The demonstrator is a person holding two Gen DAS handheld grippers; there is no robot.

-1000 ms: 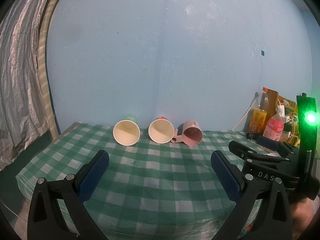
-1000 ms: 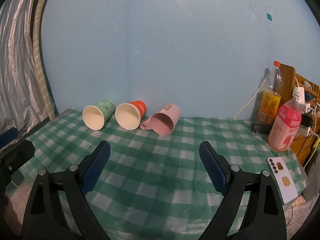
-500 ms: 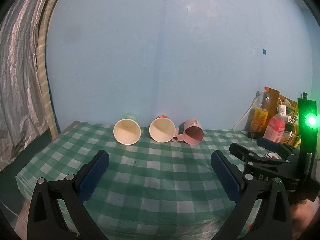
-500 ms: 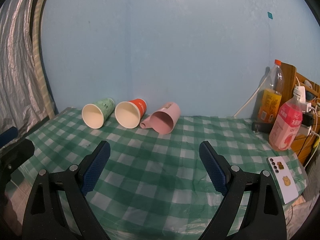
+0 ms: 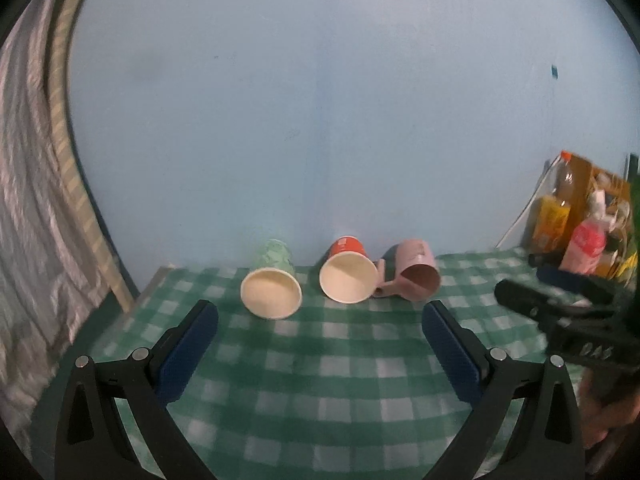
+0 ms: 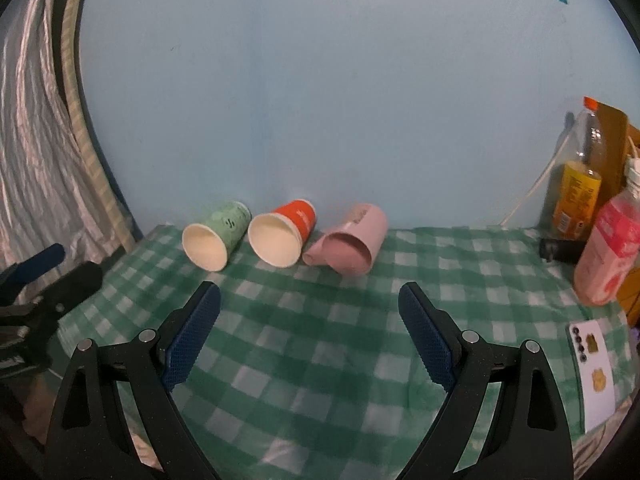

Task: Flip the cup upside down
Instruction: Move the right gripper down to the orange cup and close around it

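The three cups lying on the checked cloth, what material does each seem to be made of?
Green cup and red cup: likely paper, with a matte printed outside, plain cream inside and a thin rolled rim. Pink cup: probably plastic, though it could be glazed ceramic; it has a thicker wall, the same colour throughout, a moulded handle and a faint sheen.

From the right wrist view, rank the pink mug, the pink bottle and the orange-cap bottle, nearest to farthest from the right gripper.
Right gripper, jaws open:
1. Pink mug, on its side, ahead, slightly right.
2. Pink bottle, upright, far right.
3. Orange-cap bottle, upright, behind the pink bottle by the wall.
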